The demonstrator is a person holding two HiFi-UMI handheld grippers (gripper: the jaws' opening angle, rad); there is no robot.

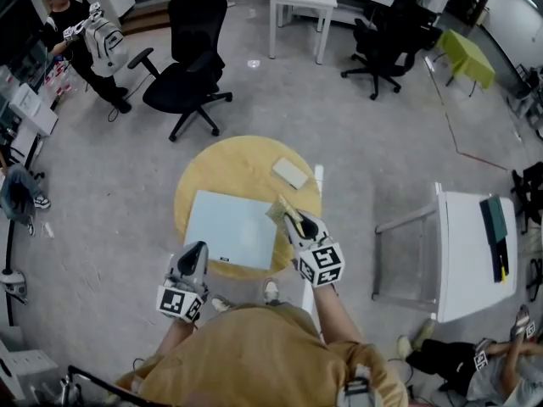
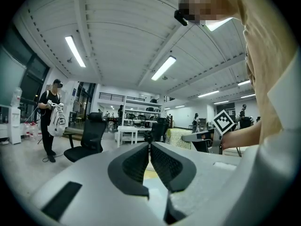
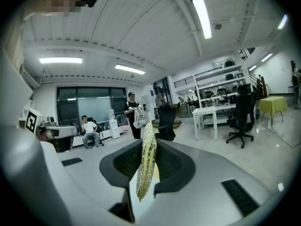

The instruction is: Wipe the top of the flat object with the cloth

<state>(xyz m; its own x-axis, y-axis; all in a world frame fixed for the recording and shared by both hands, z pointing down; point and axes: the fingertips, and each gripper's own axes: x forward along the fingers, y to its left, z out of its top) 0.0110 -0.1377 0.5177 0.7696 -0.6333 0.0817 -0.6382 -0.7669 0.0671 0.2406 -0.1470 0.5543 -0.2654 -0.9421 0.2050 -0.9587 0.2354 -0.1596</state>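
Observation:
A pale blue flat board lies on the round wooden table. My right gripper hovers at the board's right edge, shut on a yellow-green cloth. In the right gripper view the cloth hangs pinched edge-on between the dark pads. My left gripper is held at the table's near edge, just beside the board's near left corner. Its jaws are pressed together with nothing between them.
A small white pad lies on the table's far right. A white frame stands against the table's right side. A black office chair stands beyond the table, a white desk to the right. People stand or sit around the room.

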